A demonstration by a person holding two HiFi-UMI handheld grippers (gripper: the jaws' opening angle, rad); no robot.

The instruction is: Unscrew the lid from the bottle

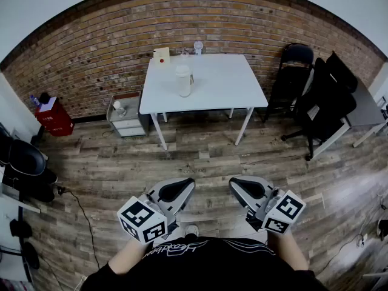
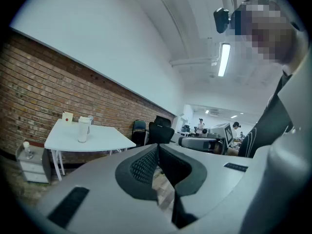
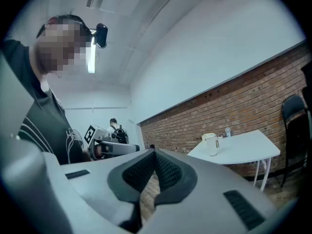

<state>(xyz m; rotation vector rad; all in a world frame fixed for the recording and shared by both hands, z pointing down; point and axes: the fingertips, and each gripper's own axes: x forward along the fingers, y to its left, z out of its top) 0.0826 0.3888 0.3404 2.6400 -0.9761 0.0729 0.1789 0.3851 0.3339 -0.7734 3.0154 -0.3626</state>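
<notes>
Close in front of the person's waist, the left hand-held gripper (image 1: 183,185) and the right hand-held gripper (image 1: 237,185) were held side by side, near each other but not touching, both aimed about level at the far wall. Each had its jaws pressed together on nothing; only floor planks showed below the closed tips. That read as a carrying pose, low and closed because nothing was within reach.

Beyond them ran the wooden floor (image 1: 200,156), and well apart, against the brick wall (image 1: 91,59), stood the white desk (image 1: 227,86). The bottle (image 1: 183,82) stood upright on it, left of the middle, with its lid (image 1: 183,69) apparently on. It stood apart from the card (image 1: 161,54) at the back edge, probably leaving room for one gripper to steady the body while the other turned the lid. The unscrewing looked not yet begun.
</notes>
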